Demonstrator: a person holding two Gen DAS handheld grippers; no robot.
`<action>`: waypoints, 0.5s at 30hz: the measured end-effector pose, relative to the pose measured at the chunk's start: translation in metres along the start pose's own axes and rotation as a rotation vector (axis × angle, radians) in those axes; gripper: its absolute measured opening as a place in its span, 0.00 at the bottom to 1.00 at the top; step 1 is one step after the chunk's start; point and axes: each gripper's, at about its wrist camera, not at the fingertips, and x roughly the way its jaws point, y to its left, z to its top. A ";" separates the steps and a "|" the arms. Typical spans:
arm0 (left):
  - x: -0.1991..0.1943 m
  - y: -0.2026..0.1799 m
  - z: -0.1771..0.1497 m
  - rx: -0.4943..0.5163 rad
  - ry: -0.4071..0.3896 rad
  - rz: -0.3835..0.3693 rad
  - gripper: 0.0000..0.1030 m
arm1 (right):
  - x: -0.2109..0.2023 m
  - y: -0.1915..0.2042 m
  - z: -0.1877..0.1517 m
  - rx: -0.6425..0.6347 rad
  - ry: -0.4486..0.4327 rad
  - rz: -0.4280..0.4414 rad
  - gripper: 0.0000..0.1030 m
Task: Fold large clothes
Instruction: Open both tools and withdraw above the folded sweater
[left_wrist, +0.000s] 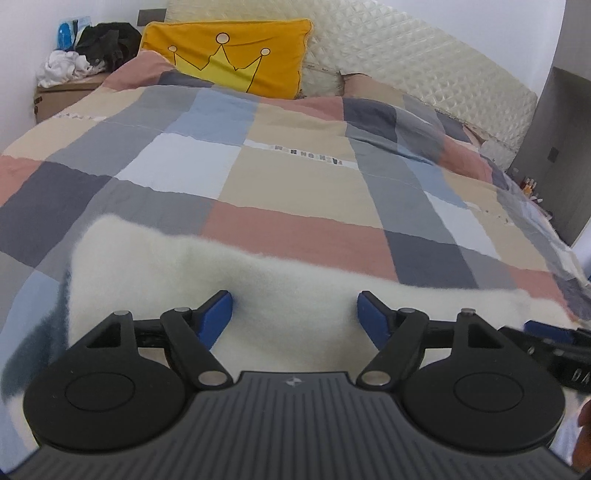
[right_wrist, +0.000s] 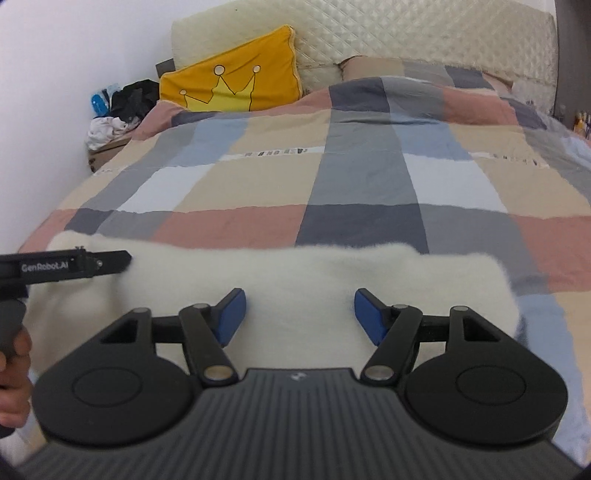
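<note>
White fleece garment (left_wrist: 258, 280), laid as a long, thick band across the near edge of the bed, on top of a checked duvet (left_wrist: 295, 184). Looks folded over at least once already, with a rounded far edge; cannot tell how many layers.

Left gripper (left_wrist: 294, 314) and right gripper (right_wrist: 299, 314) both released, poised side by side just above the fleece and tilted down at it. Blue pads (left_wrist: 218, 314) spread wide, with nothing pinched between them. Reads as a pause between folds: no hold on the cloth at present.

Next move, by the look of it, calls for a fresh pinch at one short end of the band, one gripper to each corner. Then a carry across to the other end to halve the length. Needs the pads driven well down into the thick pile to catch every layer, or else risks lifting only the top one.

Left hand (right_wrist: 14, 369) wrapped round a handle at the edge of the right wrist view.

Writing: "GenRobot.AI" in pale letters along the side of the left gripper, seen from the right wrist camera. On a white strip in the duvet, a row of dark capitals, upside down from here, seemingly "FASHION"; not fully legible. On the side of the right gripper, at the edge of the left wrist view, cut-off letters, perhaps "DA". Small emblem on each gripper body, too small to read. Yellow cushion (left_wrist: 229, 55) against the quilted headboard (left_wrist: 406, 55): a drawn crown, no words.
</note>
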 end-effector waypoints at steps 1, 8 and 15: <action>0.002 0.001 0.000 0.002 0.000 0.007 0.78 | 0.002 -0.003 0.000 0.021 -0.007 0.000 0.66; 0.011 0.014 0.006 -0.003 0.024 0.022 0.79 | 0.016 -0.025 -0.002 0.132 -0.034 -0.018 0.65; 0.022 0.022 0.002 0.003 0.076 0.045 0.79 | 0.036 -0.019 -0.010 0.080 -0.008 -0.044 0.66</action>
